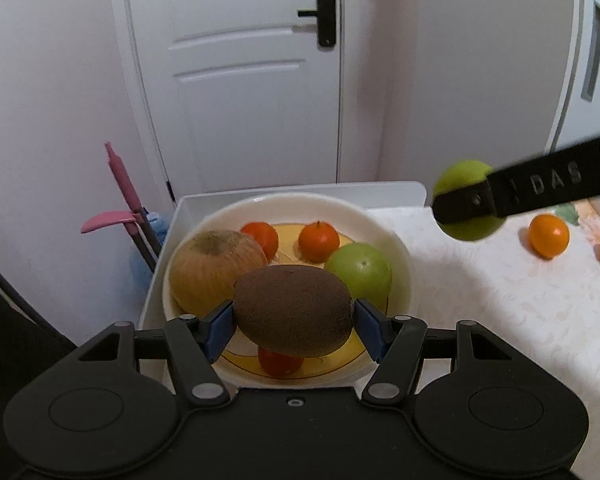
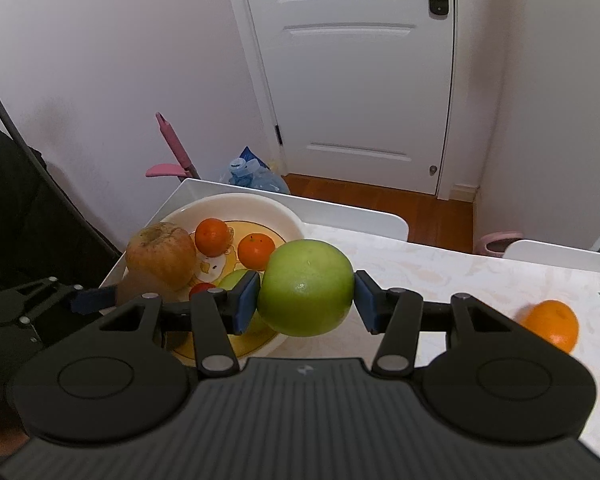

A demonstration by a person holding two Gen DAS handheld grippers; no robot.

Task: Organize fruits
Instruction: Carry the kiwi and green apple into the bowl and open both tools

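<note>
My left gripper (image 1: 294, 326) is shut on a brown kiwi (image 1: 294, 316) and holds it just above the near side of the white bowl (image 1: 396, 240). The bowl holds a tan pear (image 1: 214, 266), a green apple (image 1: 360, 272) and three small oranges (image 1: 318, 240). My right gripper (image 2: 306, 298) is shut on a second green apple (image 2: 306, 288), held in the air to the right of the bowl (image 2: 272, 206). That apple (image 1: 466, 224) and a right finger (image 1: 540, 188) show at the right of the left wrist view.
The bowl sits in a white tray (image 1: 188, 208) at the table's left end. Loose oranges (image 1: 548, 236) lie on the patterned tablecloth (image 1: 480, 292) to the right, one near my right gripper (image 2: 552, 324). A pink mop (image 1: 120, 184) and a white door (image 1: 240, 72) stand behind.
</note>
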